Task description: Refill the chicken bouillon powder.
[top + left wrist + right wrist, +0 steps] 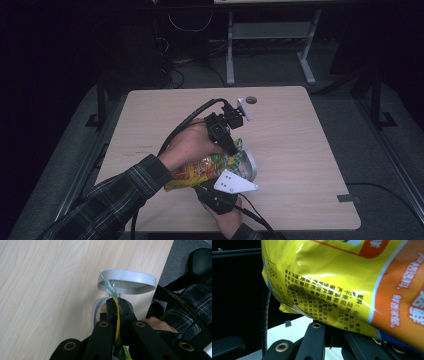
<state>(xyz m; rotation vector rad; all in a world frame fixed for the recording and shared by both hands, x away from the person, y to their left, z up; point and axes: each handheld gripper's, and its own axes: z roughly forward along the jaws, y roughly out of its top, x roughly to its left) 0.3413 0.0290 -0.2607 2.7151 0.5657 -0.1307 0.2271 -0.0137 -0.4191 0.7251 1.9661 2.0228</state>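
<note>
Above table: yellow snack bag, held off the wood over grey bowl.
Left gripper clamped on bag's green top edge; right gripper under bag's lower end, jaw state hidden.

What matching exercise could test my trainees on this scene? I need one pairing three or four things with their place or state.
Things:
1. snack bag
2. grey bowl
3. left gripper
4. table

Places or states:
a. pale wood surface under everything
b. yellow and orange, held between the two grippers
c. shut on the thin top edge of the bag
d. round, just beyond the bag's pinched edge

Pairs: 1-b, 2-d, 3-c, 4-a
</note>
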